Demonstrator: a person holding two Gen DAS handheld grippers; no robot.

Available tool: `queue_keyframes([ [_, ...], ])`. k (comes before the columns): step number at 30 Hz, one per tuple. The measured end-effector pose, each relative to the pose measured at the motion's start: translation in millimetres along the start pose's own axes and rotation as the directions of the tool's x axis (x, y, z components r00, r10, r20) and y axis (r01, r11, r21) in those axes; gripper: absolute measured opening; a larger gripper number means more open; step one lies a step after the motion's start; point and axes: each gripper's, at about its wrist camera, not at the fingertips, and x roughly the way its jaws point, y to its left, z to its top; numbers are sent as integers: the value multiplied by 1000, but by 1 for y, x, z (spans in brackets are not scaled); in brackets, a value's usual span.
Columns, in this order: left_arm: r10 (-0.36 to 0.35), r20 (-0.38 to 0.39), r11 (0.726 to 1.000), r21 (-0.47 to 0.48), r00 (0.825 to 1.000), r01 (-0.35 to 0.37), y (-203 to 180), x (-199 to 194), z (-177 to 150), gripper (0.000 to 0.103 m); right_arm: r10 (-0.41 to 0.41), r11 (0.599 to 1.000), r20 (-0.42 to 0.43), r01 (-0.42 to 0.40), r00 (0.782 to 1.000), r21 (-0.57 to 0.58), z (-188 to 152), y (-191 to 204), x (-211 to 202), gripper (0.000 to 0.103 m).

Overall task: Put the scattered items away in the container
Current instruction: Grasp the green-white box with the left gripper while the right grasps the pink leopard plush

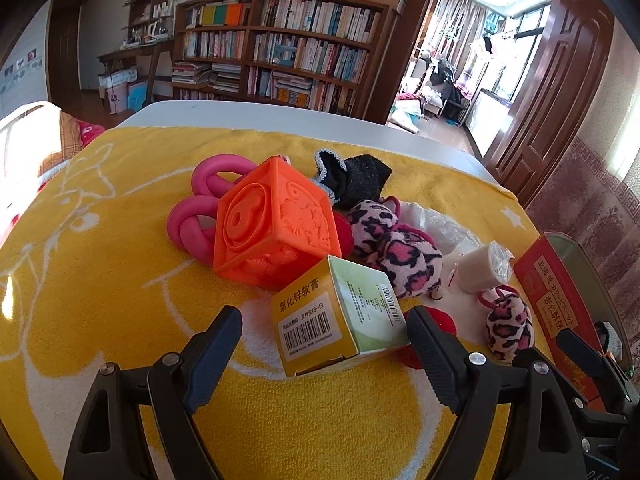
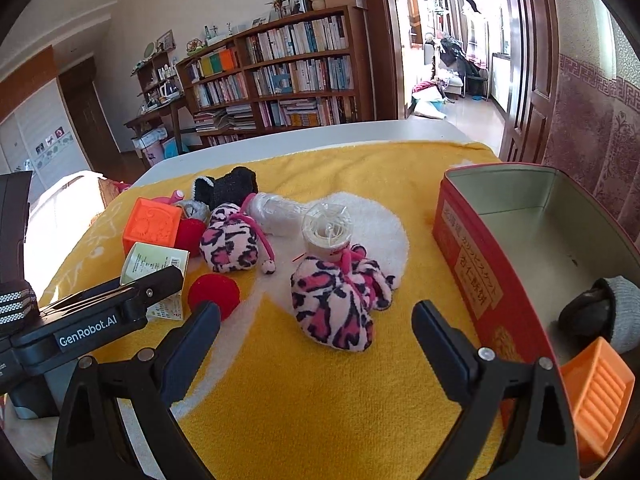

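My left gripper point(image 1: 323, 316) stands open around a small yellow and green carton point(image 1: 340, 320) that lies on the yellow towel; neither pad presses on it. Behind the carton sit an orange cube point(image 1: 276, 220), a pink knotted toy point(image 1: 196, 216) and a black sock point(image 1: 352, 180). My right gripper point(image 2: 318, 308) is open with a leopard-print slipper point(image 2: 336, 304) just ahead between its fingers, not touched. The red tin point(image 2: 472, 264) stands open at the right and holds a grey and black sock point(image 2: 600, 312) and an orange ridged piece point(image 2: 596, 396).
A second leopard slipper point(image 2: 232, 244), a wrapped tape roll point(image 2: 328, 232), a red ball point(image 2: 214, 292) and a crumpled plastic bag point(image 2: 276, 212) lie on the towel point(image 2: 320, 400). The white table edge point(image 2: 320, 132) runs behind. A bookcase and a doorway stand beyond.
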Motion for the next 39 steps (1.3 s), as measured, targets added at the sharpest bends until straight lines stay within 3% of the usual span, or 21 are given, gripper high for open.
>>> queue_keyframes([
  [14, -1, 17, 1000, -19, 1000, 1, 7, -9, -6, 86, 5, 1000, -15, -5, 1000, 22, -1, -4, 2, 98],
  [22, 30, -3, 999, -15, 1000, -30, 8, 2, -5, 86, 4, 1000, -15, -3, 1000, 17, -1, -3, 2, 98],
  [26, 4, -38, 1000, -23, 999, -5, 11, 14, -5, 85, 4, 1000, -15, -4, 1000, 16, -2, -2, 2, 98],
  [28, -20, -50, 999, -36, 999, 18, 13, 16, -5, 59, 5, 1000, -13, -4, 1000, 16, -2, -2, 1, 98],
  [39, -55, 34, 998, -29, 998, 56, 14, -11, -3, 55, 31, 997, -38, -28, 999, 71, -1, -12, 7, 98],
])
